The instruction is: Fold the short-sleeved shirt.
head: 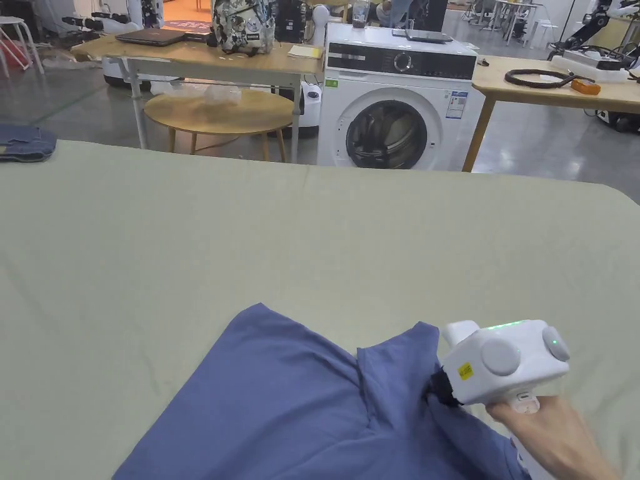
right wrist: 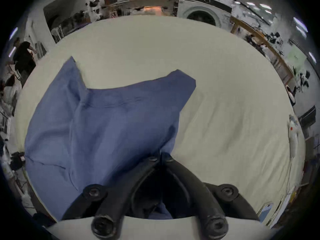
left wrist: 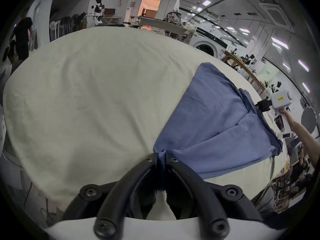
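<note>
While the blue short-sleeved shirt (head: 300,406) lies spread on the near part of the pale-covered desk (head: 312,250), both grippers have hold of it. Look at the left gripper (left wrist: 161,157) in its own view: its two black fingers (left wrist: 138,171) are drawn together at the tips, and a bunched corner of the fabric runs right down between them, so the cloth is pinched on both sides. From that pinch the shirt fans out up and to the right across the desk, creased along a diagonal fold.

Over on the other side, the right gripper (right wrist: 161,157) shows the same picture in its own view: fingers (right wrist: 181,172) closed to a narrow point with a blue edge caught between the tips, and more of the cloth hanging in the dark gap behind them. The shirt's body lies to the left of those fingers, one sleeve pointing up at the far left and another corner jutting to the right.

From the head view, the white right gripper body sits at the shirt's right edge, held by a hand (head: 556,437), its black front end buried in the fabric. A washing machine (head: 400,100) stands beyond the desk.
</note>
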Motion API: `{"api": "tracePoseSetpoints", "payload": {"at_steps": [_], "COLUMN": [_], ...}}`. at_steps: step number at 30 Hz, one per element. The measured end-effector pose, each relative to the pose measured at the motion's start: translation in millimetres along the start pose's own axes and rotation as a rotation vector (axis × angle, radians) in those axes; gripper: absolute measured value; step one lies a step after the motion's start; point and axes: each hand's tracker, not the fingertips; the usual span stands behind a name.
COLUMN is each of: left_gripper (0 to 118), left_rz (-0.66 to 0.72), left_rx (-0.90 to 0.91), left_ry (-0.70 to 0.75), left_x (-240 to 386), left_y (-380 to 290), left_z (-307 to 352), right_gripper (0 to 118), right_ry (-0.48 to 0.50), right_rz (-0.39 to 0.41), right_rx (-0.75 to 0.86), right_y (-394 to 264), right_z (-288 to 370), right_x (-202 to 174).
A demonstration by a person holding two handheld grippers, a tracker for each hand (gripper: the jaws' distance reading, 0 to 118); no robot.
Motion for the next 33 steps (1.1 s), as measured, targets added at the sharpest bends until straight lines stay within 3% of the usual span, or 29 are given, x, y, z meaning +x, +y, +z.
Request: {"api": "tracePoseSetpoints", "payload": {"at_steps": [3, 8, 11, 17, 21, 25, 28, 33], "left_gripper": [3, 3, 2, 2, 0, 0, 0, 0], "left_rz": [0.05, 0.05, -0.011, -0.116, -0.22, -0.233, -0.282, -0.338], "left_rx": [0.043, 0.234, 0.325, 0.506, 0.618, 0.67, 0.712, 0.736], "left_ry": [-0.043, -0.136, -0.189, -0.268, -0.289, -0.355, -0.312, -0.256], "left_x": [-3.5, 12.9, 34.2, 73.0, 103.7, 128.4, 141.5, 158.9], "left_y": [0.8, 25.6, 57.6, 150.1, 219.5, 290.6, 335.0, 399.3], "left_z": [12.9, 54.3, 77.5, 106.2, 119.1, 131.2, 135.5, 142.2], "right_gripper": [0, 0, 0, 0, 0, 0, 0, 0], "right_ry": [-0.001, 0.077, 0.019, -0.02, -0.048, -0.11, -0.106, -0.143], "right_rz": [-0.027, -0.1, -0.097, -0.167, -0.197, -0.181, -0.174, -0.154], "right_rx": [0.139, 0.366, 0.502, 0.73, 0.844, 0.914, 1.006, 1.025], "right_y": [-9.0, -34.6, -48.5, -57.8, -39.9, -5.4, 18.5, 83.4], "right_z": [39.8, 133.6, 189.3, 283.4, 331.6, 372.9, 398.1, 422.4], "right_x": [8.8, 27.0, 32.6, 49.3, 60.6, 70.7, 75.1, 80.1]}}
